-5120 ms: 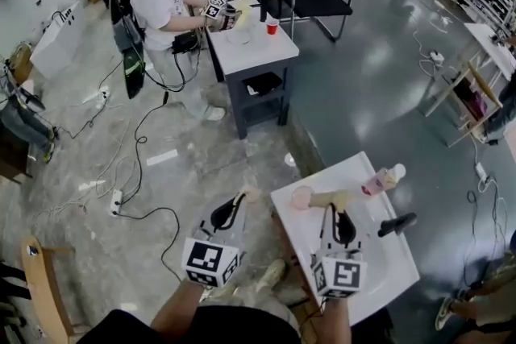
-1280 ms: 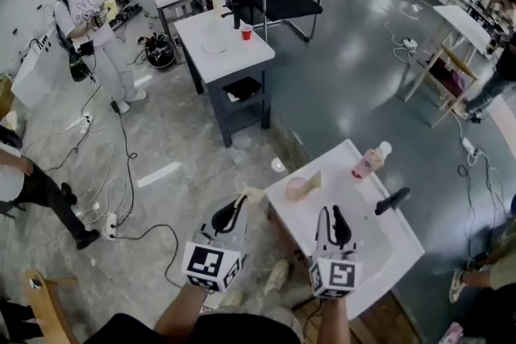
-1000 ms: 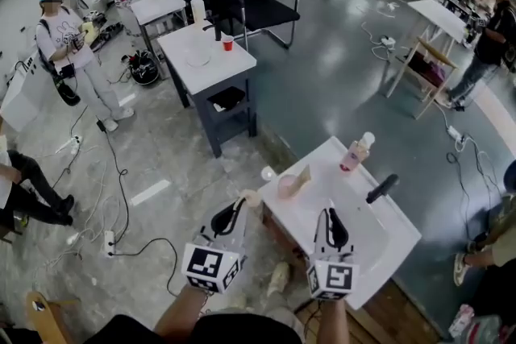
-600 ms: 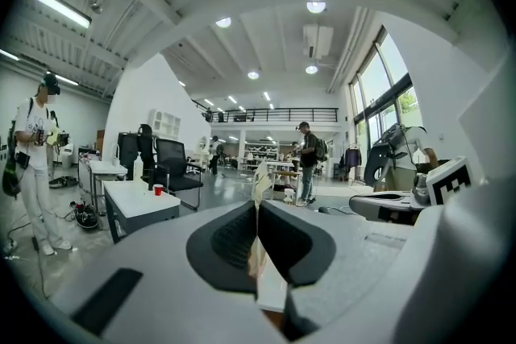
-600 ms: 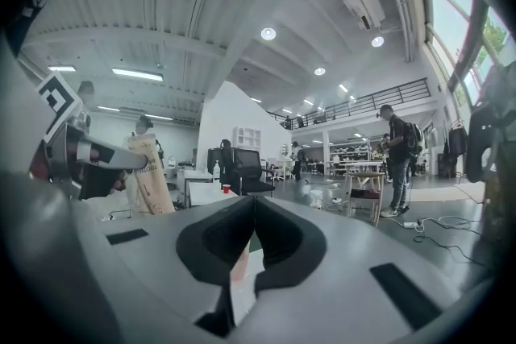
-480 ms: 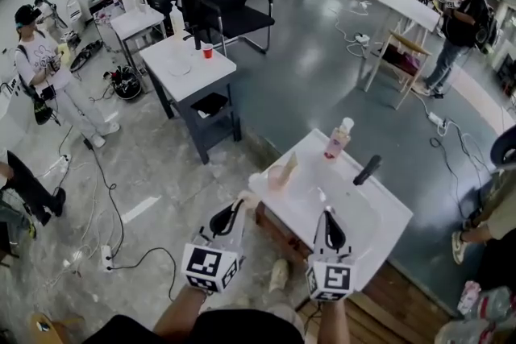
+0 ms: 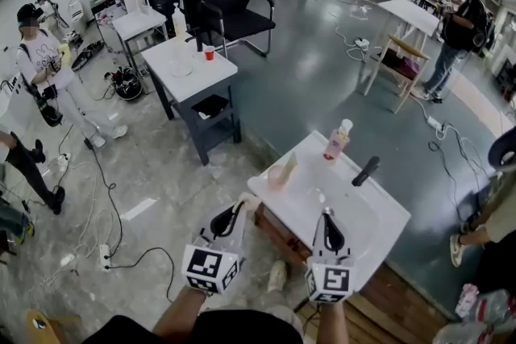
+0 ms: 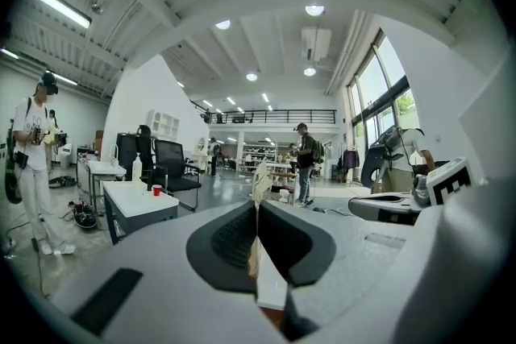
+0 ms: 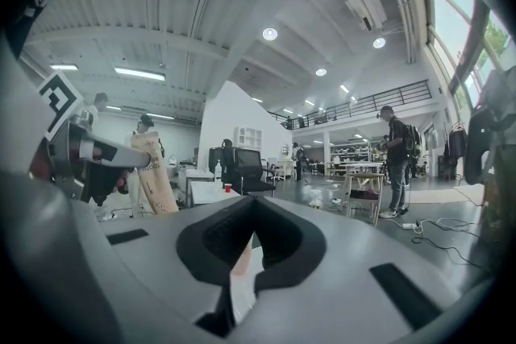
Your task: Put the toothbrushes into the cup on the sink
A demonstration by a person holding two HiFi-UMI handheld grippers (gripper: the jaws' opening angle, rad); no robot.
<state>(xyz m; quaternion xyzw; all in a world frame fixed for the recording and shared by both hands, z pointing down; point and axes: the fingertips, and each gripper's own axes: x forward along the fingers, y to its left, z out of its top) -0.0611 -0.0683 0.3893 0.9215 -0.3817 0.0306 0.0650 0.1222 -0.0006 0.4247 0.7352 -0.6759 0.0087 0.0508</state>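
**Toothbrush held left, cup just ahead**

Left gripper [image 7: 241, 204] fingers pinch a tan toothbrush [image 9: 153, 173], long axis upright. The cup [image 7: 276, 177] stands just ahead and to the right, on the sink [image 7: 379, 213] corner, a second toothbrush [image 7: 289, 164] leaning inside. Right gripper [image 7: 326, 214], fingers closed and apparently empty, hovers over the sink, farther from the cup.

The left gripper [image 7: 239, 205] and right gripper [image 7: 326, 214] are grey with black jaws.

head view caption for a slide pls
At a white sink, the left hand-held gripper grips a toothbrush near the pink cup; the right hand-held gripper is shut.
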